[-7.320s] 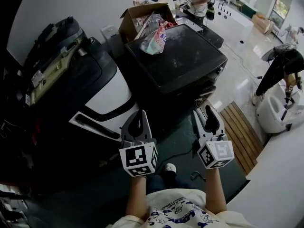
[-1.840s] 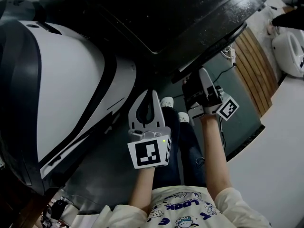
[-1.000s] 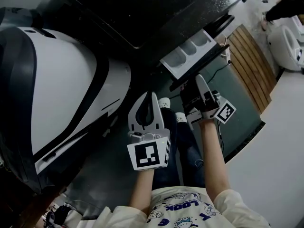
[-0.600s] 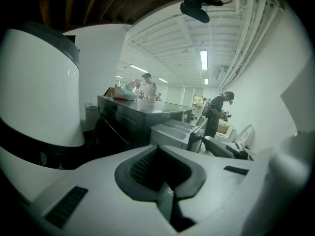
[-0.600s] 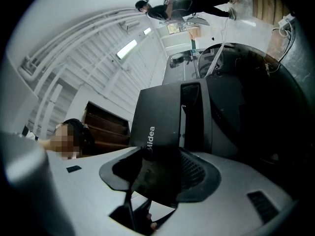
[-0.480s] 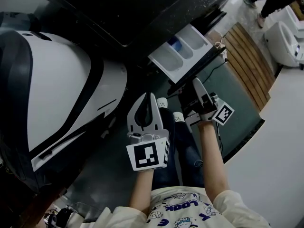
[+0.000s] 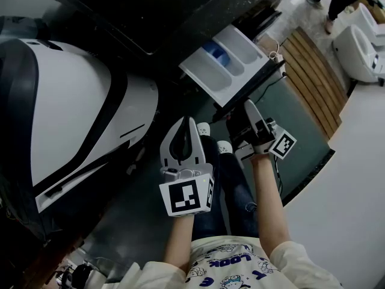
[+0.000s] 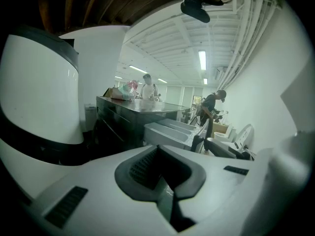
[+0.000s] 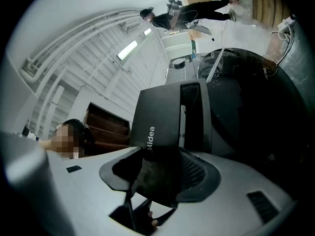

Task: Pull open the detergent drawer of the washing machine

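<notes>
- Head view: the detergent drawer [image 7: 224, 65] is seen pulled well out of the dark washing machine [image 7: 180, 11], compartments exposed. The right gripper [image 7: 243, 114] is set at its dark front panel [image 7: 258, 85].
- Left gripper view: the left gripper [image 8: 162, 181] is seen clenched, with nothing held.
- Right gripper view: the front panel is clamped between the 2 jaws.

Light: bright ceiling tubes [image 8: 202, 60], far right
Shadow: washing machine [image 7: 180, 17] top nearly black
Distortion: fisheye bending, black corners
Focus: near foreground soft in gripper views
</notes>
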Action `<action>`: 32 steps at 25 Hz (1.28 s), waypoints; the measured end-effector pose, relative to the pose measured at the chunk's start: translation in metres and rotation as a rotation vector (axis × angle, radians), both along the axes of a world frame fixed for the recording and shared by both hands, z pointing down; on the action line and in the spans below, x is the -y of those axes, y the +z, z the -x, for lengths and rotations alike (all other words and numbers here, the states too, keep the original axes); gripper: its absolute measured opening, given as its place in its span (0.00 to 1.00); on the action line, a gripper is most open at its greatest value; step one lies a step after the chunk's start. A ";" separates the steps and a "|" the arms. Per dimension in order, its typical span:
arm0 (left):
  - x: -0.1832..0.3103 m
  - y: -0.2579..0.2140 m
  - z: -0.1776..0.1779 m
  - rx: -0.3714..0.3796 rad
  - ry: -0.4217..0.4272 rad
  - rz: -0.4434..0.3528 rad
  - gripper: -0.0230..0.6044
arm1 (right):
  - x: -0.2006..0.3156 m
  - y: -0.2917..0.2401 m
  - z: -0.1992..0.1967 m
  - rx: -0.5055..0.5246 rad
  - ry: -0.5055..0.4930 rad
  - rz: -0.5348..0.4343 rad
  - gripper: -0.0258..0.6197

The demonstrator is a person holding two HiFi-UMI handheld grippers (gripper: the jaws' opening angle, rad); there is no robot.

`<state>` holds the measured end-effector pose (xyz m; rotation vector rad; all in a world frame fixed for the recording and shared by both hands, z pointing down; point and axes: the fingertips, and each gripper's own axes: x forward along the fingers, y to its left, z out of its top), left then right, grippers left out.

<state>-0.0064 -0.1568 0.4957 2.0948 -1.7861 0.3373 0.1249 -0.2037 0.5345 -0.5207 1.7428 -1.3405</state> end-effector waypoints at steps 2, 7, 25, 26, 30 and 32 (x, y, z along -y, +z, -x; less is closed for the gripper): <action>-0.003 0.000 -0.003 0.000 0.002 0.000 0.06 | -0.004 0.001 -0.004 -0.001 0.000 0.002 0.40; -0.010 -0.002 -0.011 -0.002 0.009 -0.004 0.06 | -0.013 0.000 -0.010 0.002 0.002 0.002 0.40; -0.025 -0.014 -0.013 -0.008 -0.019 -0.023 0.06 | -0.025 0.002 -0.006 -0.361 -0.044 -0.025 0.50; -0.026 -0.016 -0.012 -0.008 -0.025 -0.026 0.06 | -0.029 0.001 -0.004 -0.415 -0.052 -0.033 0.50; -0.031 -0.028 -0.001 0.000 -0.051 -0.032 0.06 | -0.041 -0.018 -0.003 -0.636 -0.034 -0.092 0.45; -0.033 -0.038 0.005 0.003 -0.069 -0.044 0.06 | -0.043 -0.034 -0.004 -0.775 -0.013 -0.150 0.44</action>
